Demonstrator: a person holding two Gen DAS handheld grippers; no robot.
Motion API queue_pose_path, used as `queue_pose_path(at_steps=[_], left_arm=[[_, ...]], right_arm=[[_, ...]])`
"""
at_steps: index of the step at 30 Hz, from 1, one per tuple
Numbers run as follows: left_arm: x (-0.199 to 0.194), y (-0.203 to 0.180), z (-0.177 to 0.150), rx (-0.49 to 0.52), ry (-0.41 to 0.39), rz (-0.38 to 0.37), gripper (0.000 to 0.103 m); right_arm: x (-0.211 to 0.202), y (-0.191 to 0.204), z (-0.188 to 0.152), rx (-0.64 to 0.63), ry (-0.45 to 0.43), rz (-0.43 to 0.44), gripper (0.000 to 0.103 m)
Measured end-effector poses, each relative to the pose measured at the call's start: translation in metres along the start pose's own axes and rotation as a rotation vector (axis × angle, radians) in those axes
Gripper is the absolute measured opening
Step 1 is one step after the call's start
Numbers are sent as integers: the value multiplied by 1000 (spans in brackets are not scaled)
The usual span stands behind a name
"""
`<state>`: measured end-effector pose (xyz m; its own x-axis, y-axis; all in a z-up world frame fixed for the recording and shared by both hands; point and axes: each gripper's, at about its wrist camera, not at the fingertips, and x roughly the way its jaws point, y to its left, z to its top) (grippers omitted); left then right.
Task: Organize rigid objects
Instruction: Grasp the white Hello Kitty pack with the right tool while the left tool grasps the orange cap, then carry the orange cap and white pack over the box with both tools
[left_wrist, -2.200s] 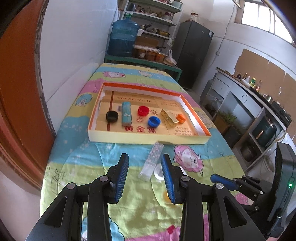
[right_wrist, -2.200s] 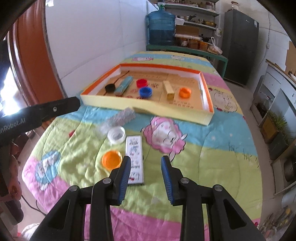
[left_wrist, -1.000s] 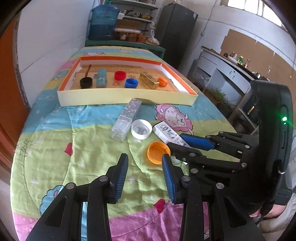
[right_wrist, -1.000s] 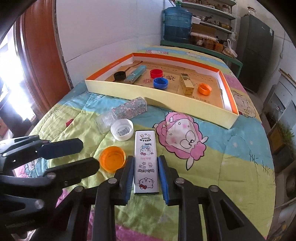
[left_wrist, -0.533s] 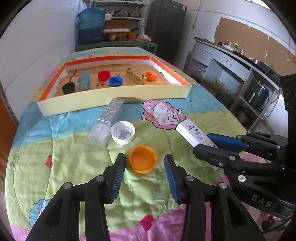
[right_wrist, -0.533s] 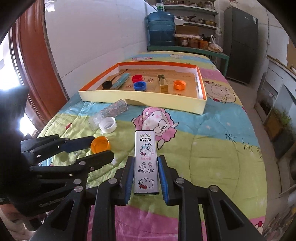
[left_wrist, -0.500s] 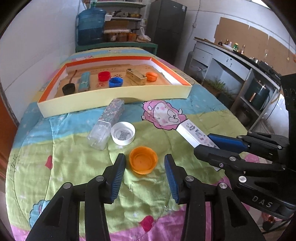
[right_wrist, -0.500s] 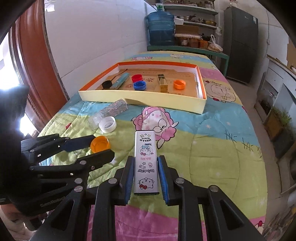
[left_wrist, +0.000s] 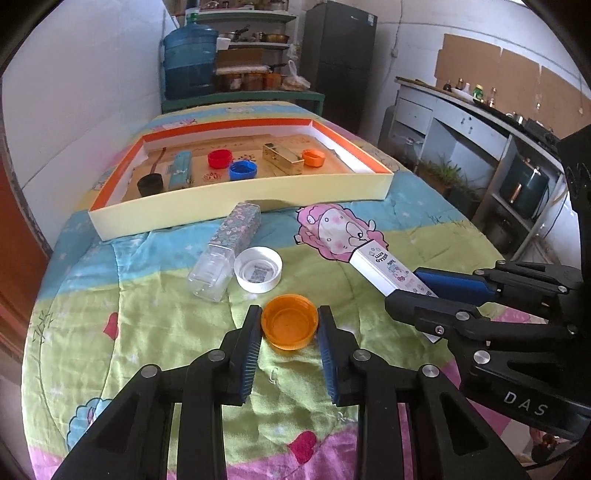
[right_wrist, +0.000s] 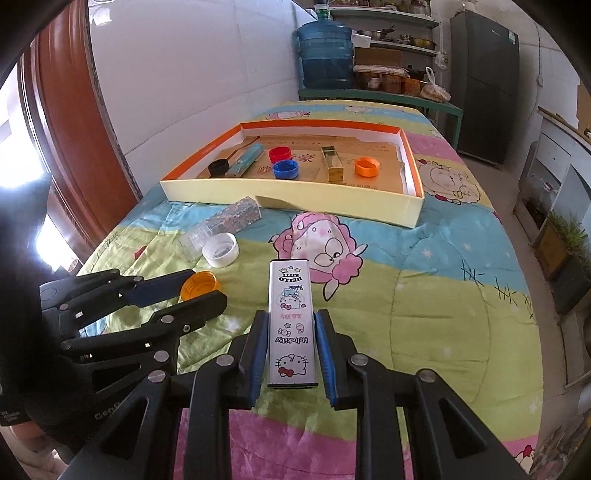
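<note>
My left gripper (left_wrist: 290, 328) is shut on an orange cap (left_wrist: 290, 325) near the front of the bed; the cap also shows in the right wrist view (right_wrist: 201, 284). My right gripper (right_wrist: 291, 332) is shut on a white Hello Kitty box (right_wrist: 291, 325) and holds it above the quilt; the box also shows in the left wrist view (left_wrist: 384, 267). A clear patterned box (left_wrist: 227, 247) and a white cap (left_wrist: 258, 269) lie on the quilt. The orange-rimmed tray (left_wrist: 240, 206) holds several caps, a teal box and a gold box (left_wrist: 282, 158).
The quilt (right_wrist: 424, 295) covers the whole bed. A white wall and a brown door frame (right_wrist: 62, 110) run along the left. A green table with a blue water jug (right_wrist: 325, 55) stands behind the bed. Cabinets (left_wrist: 461, 140) stand on the right.
My left gripper moved forward and closed on the orange cap. My right gripper took hold of the Hello Kitty box earlier and still holds it.
</note>
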<state>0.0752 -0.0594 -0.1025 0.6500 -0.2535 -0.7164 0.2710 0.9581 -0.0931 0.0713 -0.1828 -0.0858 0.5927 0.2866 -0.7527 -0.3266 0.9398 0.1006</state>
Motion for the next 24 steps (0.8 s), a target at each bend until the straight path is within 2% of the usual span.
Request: queue_pose_path(at_steps=[13, 24], left_arm=[[-34, 24, 20, -69, -93, -2, 30], [-48, 51, 60, -91, -163, 51, 30]], right_arm=[[-7, 8, 22, -19, -47, 6, 26], [-12, 1, 59, -23, -107, -18, 26]])
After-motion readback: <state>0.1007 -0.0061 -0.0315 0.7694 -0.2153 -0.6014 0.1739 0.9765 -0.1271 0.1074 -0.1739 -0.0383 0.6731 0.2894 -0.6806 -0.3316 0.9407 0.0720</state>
